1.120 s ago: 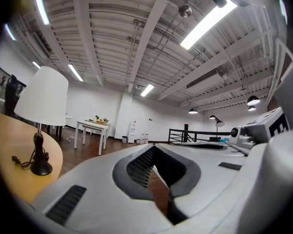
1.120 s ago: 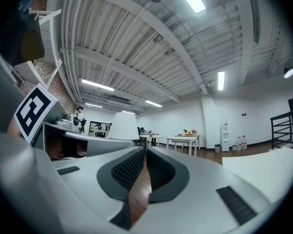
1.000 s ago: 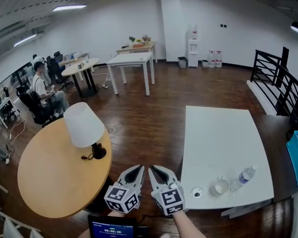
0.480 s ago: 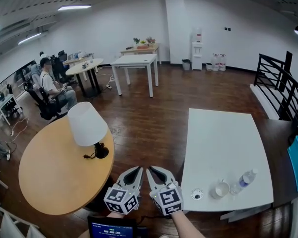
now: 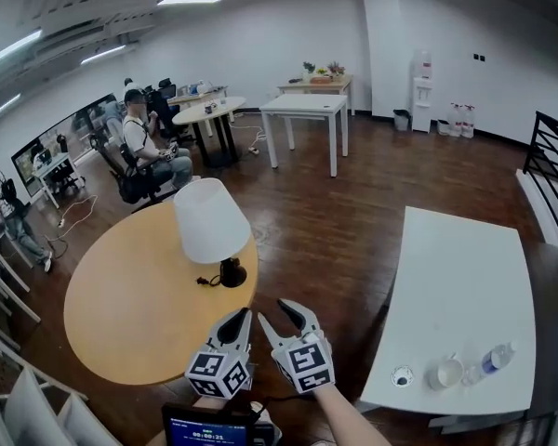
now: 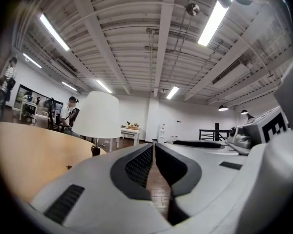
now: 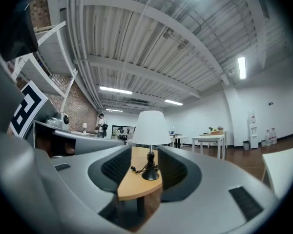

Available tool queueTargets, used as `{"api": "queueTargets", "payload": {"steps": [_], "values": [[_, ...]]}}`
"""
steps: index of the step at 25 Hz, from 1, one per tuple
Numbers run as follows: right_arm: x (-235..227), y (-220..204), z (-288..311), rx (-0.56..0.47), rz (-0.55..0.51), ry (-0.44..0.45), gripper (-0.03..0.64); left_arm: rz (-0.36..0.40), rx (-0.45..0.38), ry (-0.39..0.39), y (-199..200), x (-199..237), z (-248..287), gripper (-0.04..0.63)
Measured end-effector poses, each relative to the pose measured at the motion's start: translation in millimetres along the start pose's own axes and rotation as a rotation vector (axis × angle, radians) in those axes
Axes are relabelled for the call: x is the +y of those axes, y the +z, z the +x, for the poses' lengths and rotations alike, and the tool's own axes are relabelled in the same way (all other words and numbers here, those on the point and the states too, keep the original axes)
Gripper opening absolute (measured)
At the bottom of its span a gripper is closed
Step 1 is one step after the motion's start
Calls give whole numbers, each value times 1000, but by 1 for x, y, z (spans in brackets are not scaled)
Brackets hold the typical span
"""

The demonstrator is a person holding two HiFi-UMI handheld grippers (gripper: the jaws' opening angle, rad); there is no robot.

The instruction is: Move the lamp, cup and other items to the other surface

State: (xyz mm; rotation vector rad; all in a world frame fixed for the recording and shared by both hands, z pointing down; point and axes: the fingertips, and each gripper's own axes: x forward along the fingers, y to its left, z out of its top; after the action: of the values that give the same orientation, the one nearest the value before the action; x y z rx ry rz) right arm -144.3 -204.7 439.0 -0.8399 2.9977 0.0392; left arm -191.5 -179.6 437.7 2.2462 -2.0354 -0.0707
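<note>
Two grippers short of the upright table lamp: right gripper dead on it, fingers just parting, empty; left gripper with fingers closed, empty.

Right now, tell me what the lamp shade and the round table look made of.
The lamp shade is plain matte white, probably fabric or paper. The round table has an even pale tan top with a faint sheen, likely wood laminate, though I can't be sure.
</note>
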Motion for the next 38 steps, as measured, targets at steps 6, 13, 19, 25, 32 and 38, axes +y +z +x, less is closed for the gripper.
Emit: {"api": "queueTargets", "payload": {"steps": [6,13,19,25,32,38], "values": [[25,-15,62,25,7,73,206,-1,4,77,0,56,-8,29],[21,-46,150,38,33,86,206,-37,13,148,-11,142,1,29],[6,-86,218,66,70,53,255,-57,52,171,-34,210,28,29],[-8,-104,269,69,55,27,272,-61,69,168,-37,245,51,29],[-10,-110,303,61,16,52,270,-65,110,152,-46,258,62,29],[-9,-110,315,35,1,64,181,-51,128,123,-48,258,68,29]]}}
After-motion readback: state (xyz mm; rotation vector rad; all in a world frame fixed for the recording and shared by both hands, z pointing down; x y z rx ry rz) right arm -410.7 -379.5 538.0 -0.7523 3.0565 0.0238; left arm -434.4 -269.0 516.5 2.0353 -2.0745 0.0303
